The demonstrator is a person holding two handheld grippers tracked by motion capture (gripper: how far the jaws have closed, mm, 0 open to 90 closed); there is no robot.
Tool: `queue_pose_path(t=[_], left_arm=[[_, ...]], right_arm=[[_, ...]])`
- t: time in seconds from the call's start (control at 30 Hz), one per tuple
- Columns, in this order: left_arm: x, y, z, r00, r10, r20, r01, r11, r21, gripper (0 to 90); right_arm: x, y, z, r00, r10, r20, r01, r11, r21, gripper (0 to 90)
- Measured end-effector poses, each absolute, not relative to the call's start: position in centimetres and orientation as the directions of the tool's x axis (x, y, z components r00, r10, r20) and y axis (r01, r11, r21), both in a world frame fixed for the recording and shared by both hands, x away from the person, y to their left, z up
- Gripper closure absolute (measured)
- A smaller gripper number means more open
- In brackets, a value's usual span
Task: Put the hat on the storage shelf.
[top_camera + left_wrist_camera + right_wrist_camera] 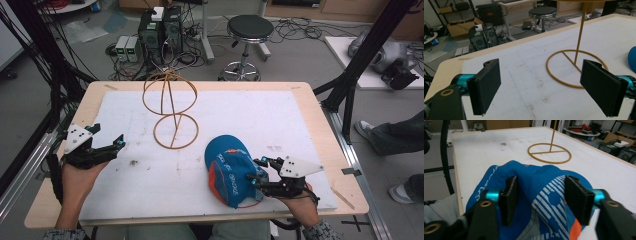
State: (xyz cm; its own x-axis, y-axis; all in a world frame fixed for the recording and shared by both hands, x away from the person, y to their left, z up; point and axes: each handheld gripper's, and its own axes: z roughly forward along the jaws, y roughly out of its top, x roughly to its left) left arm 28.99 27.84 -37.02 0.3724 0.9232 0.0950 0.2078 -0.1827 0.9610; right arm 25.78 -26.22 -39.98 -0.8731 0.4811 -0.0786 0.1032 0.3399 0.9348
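A blue cap with white and orange print lies on the white mat at the near right. My right gripper is at the cap's right edge. In the right gripper view its jaws stand apart on either side of a raised fold of the cap, and the fabric touches both pads. A yellow wire stand with a round base and a hoop on top rises at mid-table. My left gripper is open over the mat at the left edge, with nothing between its pads. The stand's base ring lies just ahead of them.
The white mat covers most of the wooden table. Beyond the far edge stand a black stool and computer boxes with cables. A seated person's legs are at the right.
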Motion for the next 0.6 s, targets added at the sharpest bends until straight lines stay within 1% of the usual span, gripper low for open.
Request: queue_pose_path(t=[0.03,0.07,0.1,0.17,0.2,0.3,0.33,0.37,0.4,0.6], left_arm=[[29.0,27.8,-37.0,0.371,0.924,0.094,0.206,-0.181,0.962,17.1],[29.0,27.8,-37.0,0.370,0.924,0.093,0.205,-0.179,0.962,17.1],[28.9,27.9,-36.9,0.368,0.925,0.092,0.207,-0.178,0.962,17.1],[28.9,28.0,-36.9,0.367,0.926,0.093,0.205,-0.177,0.963,17.1],[28.8,28.0,-36.9,0.366,0.926,0.092,0.204,-0.176,0.963,17.1],[28.8,28.0,-36.8,0.364,0.927,0.093,0.203,-0.177,0.963,17.1],[28.8,28.1,-36.7,0.364,0.927,0.093,0.201,-0.176,0.964,17.1],[28.7,28.1,-36.7,0.366,0.926,0.093,0.198,-0.175,0.964,17.1],[28.7,28.1,-36.7,0.365,0.926,0.093,0.198,-0.174,0.965,17.1],[28.7,28.1,-36.6,0.365,0.926,0.096,0.197,-0.178,0.964,17.1]], right_arm=[[25.7,-26.3,-39.8,-0.870,0.485,-0.088,0.094,0.339,0.936,55.6],[25.7,-26.3,-39.8,-0.870,0.485,-0.088,0.094,0.339,0.936,55.6],[25.7,-26.2,-39.8,-0.870,0.484,-0.089,0.092,0.339,0.936,61.2],[25.7,-26.2,-39.8,-0.868,0.484,-0.112,0.079,0.356,0.931,67.7],[25.7,-26.2,-39.8,-0.868,0.484,-0.112,0.079,0.356,0.931,67.7],[25.6,-26.0,-39.7,-0.870,0.478,-0.124,0.075,0.377,0.923,76.4],[25.7,-25.9,-39.6,-0.880,0.462,-0.115,0.079,0.380,0.922,81.7],[25.7,-25.9,-39.6,-0.880,0.462,-0.115,0.079,0.380,0.922,81.7],[25.8,-25.8,-39.5,-0.884,0.460,-0.085,0.105,0.371,0.923,84.7],[26.0,-25.4,-38.8,-0.880,0.466,-0.088,0.094,0.353,0.931,87.1]])
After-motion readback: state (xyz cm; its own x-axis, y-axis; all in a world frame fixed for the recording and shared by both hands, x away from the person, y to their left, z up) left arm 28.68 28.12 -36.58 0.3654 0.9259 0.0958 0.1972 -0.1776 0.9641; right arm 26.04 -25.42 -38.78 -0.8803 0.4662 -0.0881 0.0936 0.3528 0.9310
